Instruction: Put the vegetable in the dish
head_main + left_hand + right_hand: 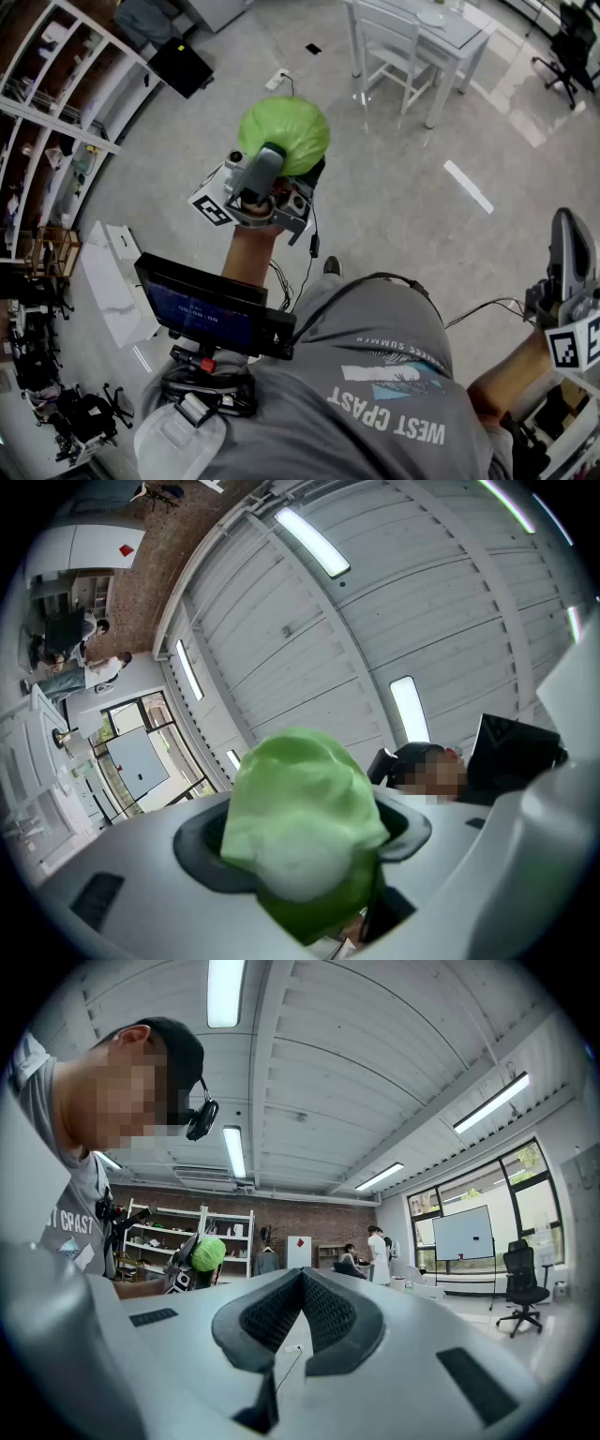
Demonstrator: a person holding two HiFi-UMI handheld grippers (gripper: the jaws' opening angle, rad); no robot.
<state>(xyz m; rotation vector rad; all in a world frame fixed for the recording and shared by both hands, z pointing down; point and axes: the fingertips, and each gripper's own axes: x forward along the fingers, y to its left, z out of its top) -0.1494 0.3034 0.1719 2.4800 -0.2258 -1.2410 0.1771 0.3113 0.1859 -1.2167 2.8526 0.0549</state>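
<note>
A round, leafy light-green vegetable (300,817) is clamped in the left gripper (274,161), raised above the grey floor (394,206) at centre-left. The right gripper (301,1288) is seen clenched, empty, at the near right.

One green vegetable (284,134), two tools, left (269,176) and right (300,1321), one white table (461,37), one white chair (387,42).

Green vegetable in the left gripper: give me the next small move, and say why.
Probably carry the green vegetable forward toward the white table, with the left gripper clamped on it. It hangs high over the floor with nothing there to receive it; a pale round shape, perhaps the dish, lies on that table.
</note>
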